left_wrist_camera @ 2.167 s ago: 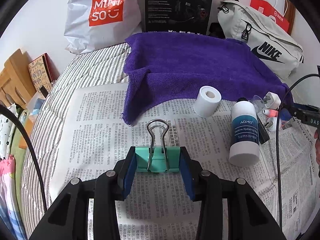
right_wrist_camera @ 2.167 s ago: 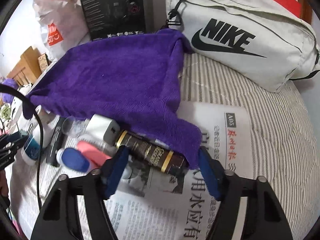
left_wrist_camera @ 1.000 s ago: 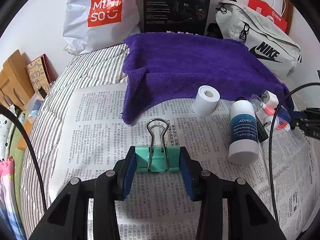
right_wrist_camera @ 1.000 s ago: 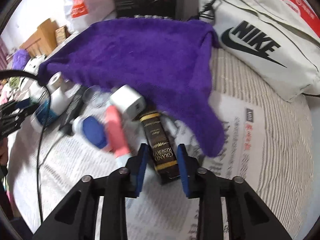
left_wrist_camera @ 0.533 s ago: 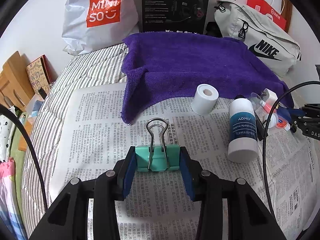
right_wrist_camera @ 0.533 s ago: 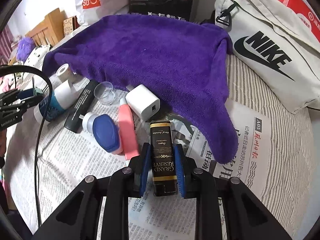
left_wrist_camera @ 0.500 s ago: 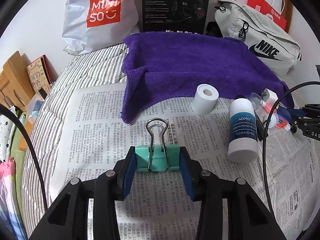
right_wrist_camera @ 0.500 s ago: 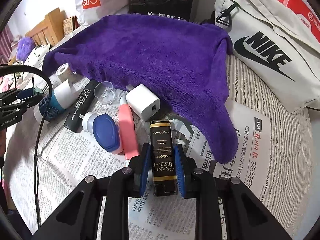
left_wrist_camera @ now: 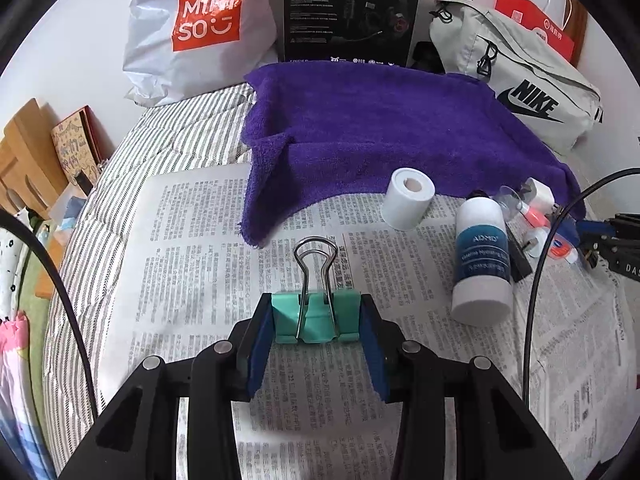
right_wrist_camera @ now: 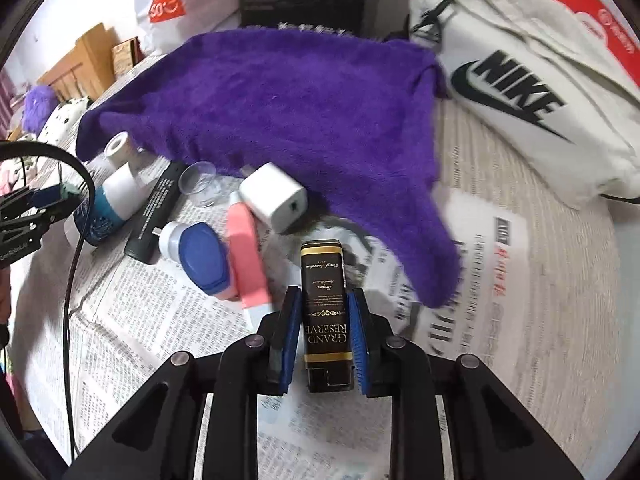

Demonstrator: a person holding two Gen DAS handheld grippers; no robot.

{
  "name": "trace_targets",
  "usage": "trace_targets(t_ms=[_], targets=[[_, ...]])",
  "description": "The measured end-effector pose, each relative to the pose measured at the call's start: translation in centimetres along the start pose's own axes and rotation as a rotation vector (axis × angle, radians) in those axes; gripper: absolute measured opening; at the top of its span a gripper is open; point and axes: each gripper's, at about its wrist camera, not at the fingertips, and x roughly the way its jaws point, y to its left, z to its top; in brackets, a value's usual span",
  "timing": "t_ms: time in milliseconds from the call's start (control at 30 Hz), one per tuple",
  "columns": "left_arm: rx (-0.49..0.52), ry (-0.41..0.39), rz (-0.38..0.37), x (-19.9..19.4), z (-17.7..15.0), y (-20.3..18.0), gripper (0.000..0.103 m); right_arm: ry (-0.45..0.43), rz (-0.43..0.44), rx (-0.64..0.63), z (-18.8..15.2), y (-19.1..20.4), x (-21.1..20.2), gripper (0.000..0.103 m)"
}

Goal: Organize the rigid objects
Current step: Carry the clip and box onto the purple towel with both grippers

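Here, newspaper (left_wrist_camera: 192, 240) covered your striped bed (left_wrist_camera: 176, 128) under a purple towel (left_wrist_camera: 380, 128). Your left hand-held gripper (left_wrist_camera: 316, 320) still pinched the clip (left_wrist_camera: 316, 316); your right hand-held gripper (right_wrist_camera: 324, 340), earlier spread, clamped the box (right_wrist_camera: 326, 312) above the newspaper.

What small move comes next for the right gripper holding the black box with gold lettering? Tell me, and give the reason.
Probably lift the black box with gold lettering and carry it toward the purple towel. The right gripper is already shut on it, and the pink tube lies close beside, so rising first avoids nudging it.
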Motion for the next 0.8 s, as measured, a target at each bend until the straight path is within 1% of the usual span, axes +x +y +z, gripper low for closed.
trace_targets(t_ms=[100,333,467,500,700,800], targets=[[-0.007,-0.002,-0.017,-0.5,0.0,0.1,0.039,-0.02,0.022,0.038,-0.2,-0.8,-1.0,0.024],[0.001,-0.022,-0.026,-2.2,0.6,-0.1,0.039,-0.033,0.024,0.074,-0.7,-2.1,-2.2,0.024],[0.004,-0.038,-0.02,-3.2,1.3,0.0,0.039,-0.051,0.027,0.078,0.0,-2.0,-2.8,0.024],[0.003,-0.043,-0.018,-3.5,1.5,0.2,0.039,-0.102,0.013,0.07,0.1,-1.9,-3.0,0.024],[-0.003,-0.071,-0.032,-4.5,2.8,0.7,0.039,-0.129,0.02,0.062,1.4,-1.8,-4.2,0.024],[-0.009,-0.083,-0.034,-4.8,3.8,1.0,0.039,-0.142,0.038,0.074,2.2,-2.0,-4.6,0.024]])
